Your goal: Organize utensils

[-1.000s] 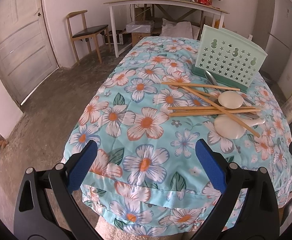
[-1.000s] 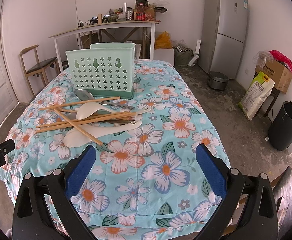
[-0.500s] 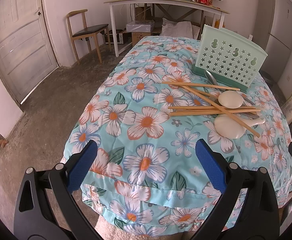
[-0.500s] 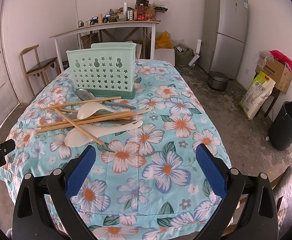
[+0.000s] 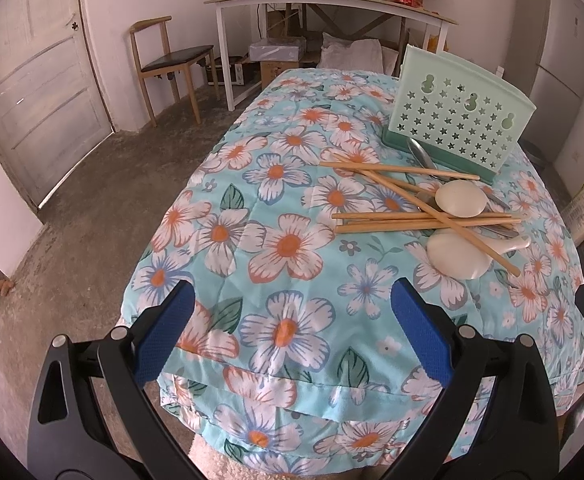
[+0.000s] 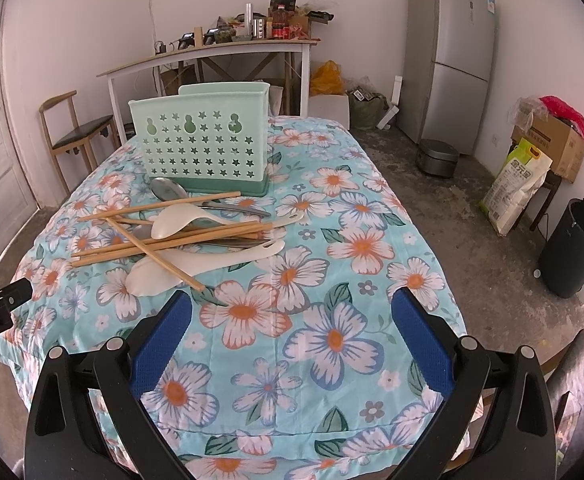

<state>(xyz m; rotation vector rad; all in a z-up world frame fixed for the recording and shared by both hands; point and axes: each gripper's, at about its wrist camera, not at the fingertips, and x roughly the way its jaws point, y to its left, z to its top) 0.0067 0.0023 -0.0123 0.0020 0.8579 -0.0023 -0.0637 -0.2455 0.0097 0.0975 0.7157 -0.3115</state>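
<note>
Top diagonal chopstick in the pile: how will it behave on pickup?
The diagonal chopstick is probably stiff and light. It lies on top of the white spoon and other chopsticks, so it should lift free, though it may roll or pivot between the fingers.

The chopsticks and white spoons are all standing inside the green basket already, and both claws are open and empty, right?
Not quite. The chopsticks and white spoons lie in a pile on the flowery tablecloth in front of the green basket, as the right wrist view shows. Both the left claw and right claw are open and empty.
</note>
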